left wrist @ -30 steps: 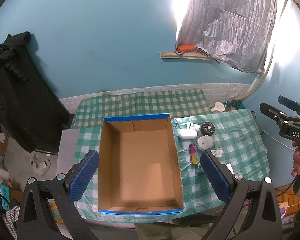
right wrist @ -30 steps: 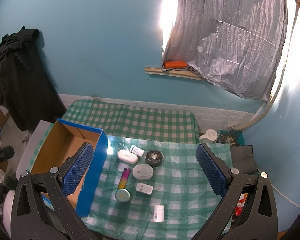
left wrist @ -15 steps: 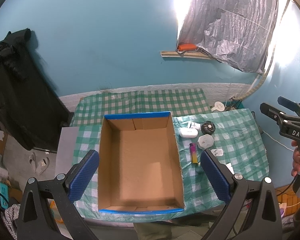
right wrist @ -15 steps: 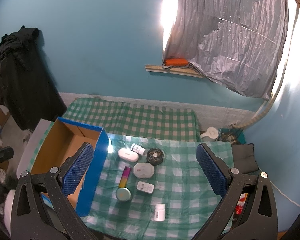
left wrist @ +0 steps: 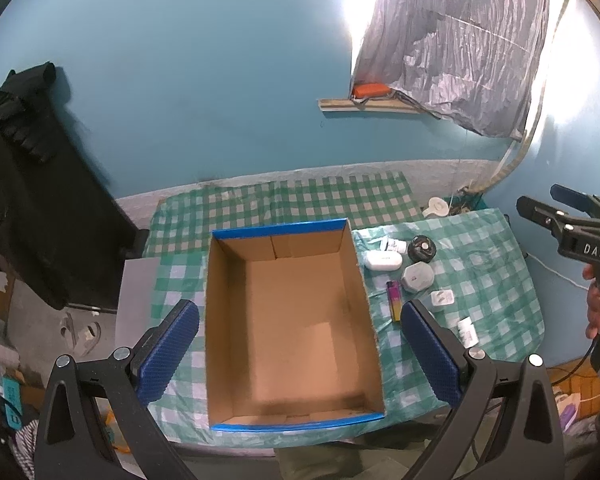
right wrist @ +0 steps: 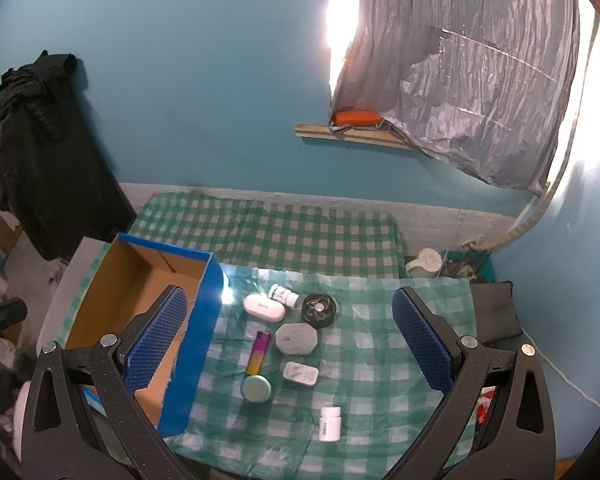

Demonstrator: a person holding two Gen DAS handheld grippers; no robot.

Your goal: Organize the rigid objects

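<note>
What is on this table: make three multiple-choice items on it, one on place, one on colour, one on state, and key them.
1. The small objects lie where, relative to the open brown cardboard box?
A. inside it
B. beside it on the green checked tablecloth
C. beneath it

2. The box's rim tape is:
A. blue
B. red
C. yellow

3. The right tool is:
A. shut on a bottle
B. open, holding nothing
C. shut, holding nothing

Key: 1 B, the box interior shows bare cardboard; 2 A, blue tape edges the rim; 3 B, its blue pads stand wide apart above the objects.
</note>
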